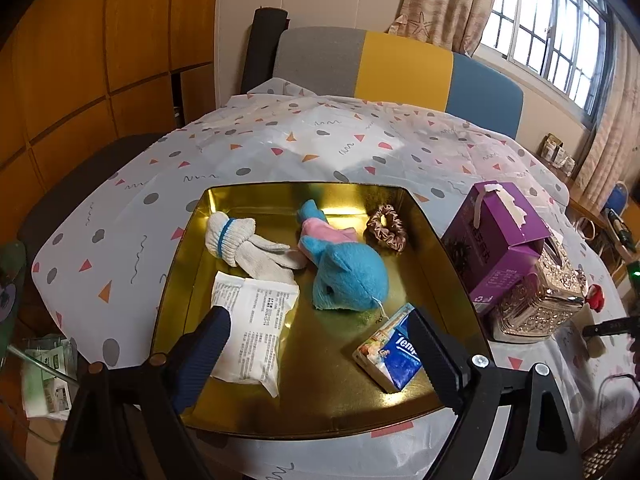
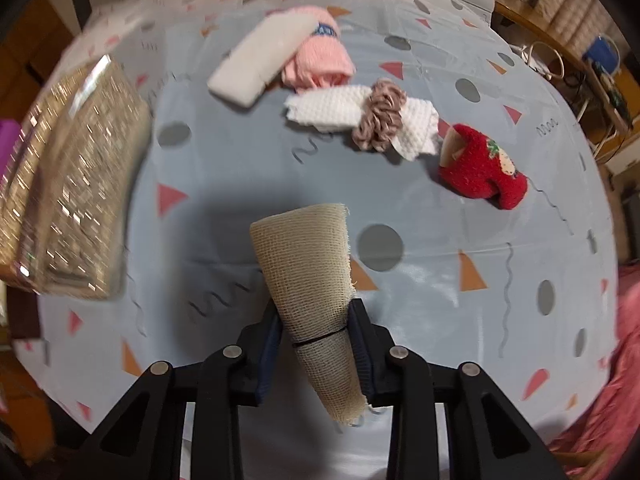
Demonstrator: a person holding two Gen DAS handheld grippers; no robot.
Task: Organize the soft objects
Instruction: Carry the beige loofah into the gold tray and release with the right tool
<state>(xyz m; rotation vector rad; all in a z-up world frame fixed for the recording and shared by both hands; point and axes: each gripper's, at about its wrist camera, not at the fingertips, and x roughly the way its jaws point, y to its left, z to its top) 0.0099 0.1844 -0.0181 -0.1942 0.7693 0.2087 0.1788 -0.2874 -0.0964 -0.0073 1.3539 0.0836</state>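
Gauze — a beige roll of bandage (image 2: 310, 276) — sits clamped between the fingers of the right gripper (image 2: 316, 344), its long axis running forward along the fingers and clear above the tablecloth (image 2: 460, 320). Beyond it, well apart, lie a white waffle cloth bound by a brown scrunchie (image 2: 380, 120), a red plush piece (image 2: 480, 168), and farther off a white pad leaning on a pink knit item (image 2: 320, 60). A glittering box (image 2: 68, 184) stands to the left; the blur there hides its near edge, so its clearance is uncertain.

The left gripper (image 1: 320, 344) hangs with fingers spread wide and holding nothing, just above the near part of the gold tray (image 1: 320, 400). Within the tray, near to far: a tissue packet (image 1: 390, 350) and a white sachet (image 1: 256, 320), then a blue plush (image 1: 348, 272) and a white glove (image 1: 240, 240), then a scrunchie (image 1: 386, 228) by the far wall. Bare tray floor shows between the two near packets — probably the best drop zone. A purple carton (image 1: 492, 240) crowds the tray's right rim.
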